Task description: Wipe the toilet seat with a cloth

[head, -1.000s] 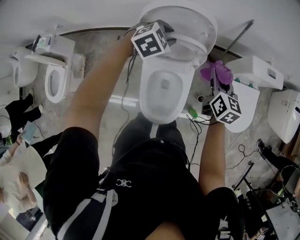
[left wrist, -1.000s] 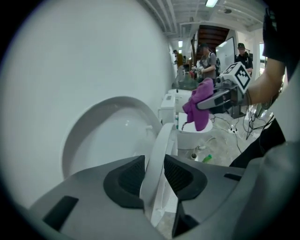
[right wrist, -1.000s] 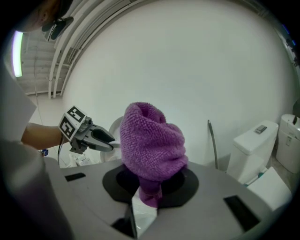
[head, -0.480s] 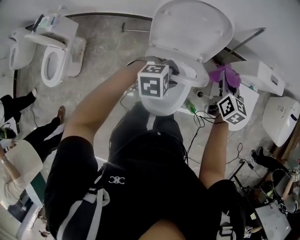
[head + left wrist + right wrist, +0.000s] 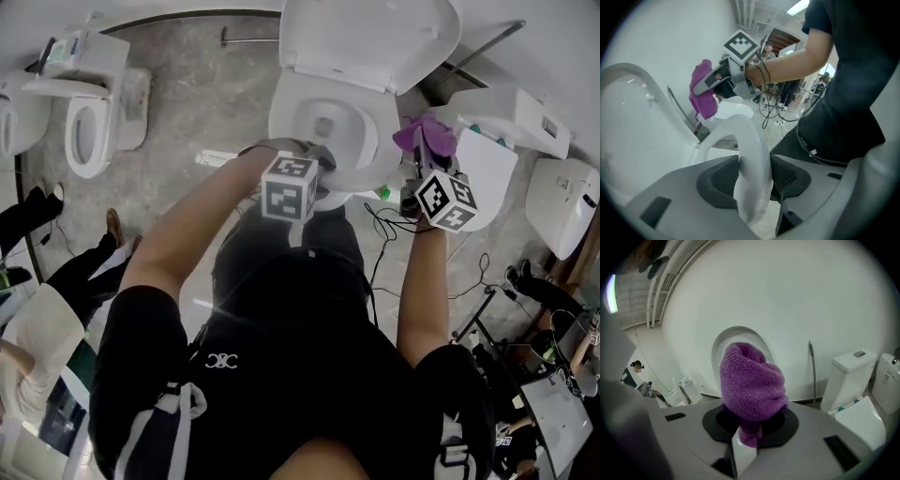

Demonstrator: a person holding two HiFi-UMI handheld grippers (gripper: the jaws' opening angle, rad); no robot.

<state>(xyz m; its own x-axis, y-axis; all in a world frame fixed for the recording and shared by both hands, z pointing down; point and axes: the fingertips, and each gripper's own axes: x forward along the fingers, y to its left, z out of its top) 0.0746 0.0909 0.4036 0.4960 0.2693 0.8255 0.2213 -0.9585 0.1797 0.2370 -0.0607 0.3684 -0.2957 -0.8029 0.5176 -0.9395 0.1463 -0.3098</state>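
**Seat between the left jaws, cloth in the right**

The left gripper (image 5: 317, 161) sits at the front of the toilet. Its jaws stand wide and have just been opening, with the front rim of the seat (image 5: 752, 140) between the pads (image 5: 723, 178). The rim nearly fills the gap and runs up and away from the pads in an arch. From the head view the seat (image 5: 283, 117) lies down on the bowl (image 5: 328, 141), and the lid (image 5: 370, 42) is raised behind it. The bowl's hollow shows inside the ring of the seat, with its outlet at the bottom.

The right gripper (image 5: 749, 430) is clamped on the purple cloth (image 5: 752, 390). A narrow fold is pinched between the pads, and the rest bulges in a bunch beyond the fingertips. The cloth (image 5: 427, 136) hangs in the air to the right of the seat, apart from it. A second toilet (image 5: 506, 131) stands beside it on the far side.
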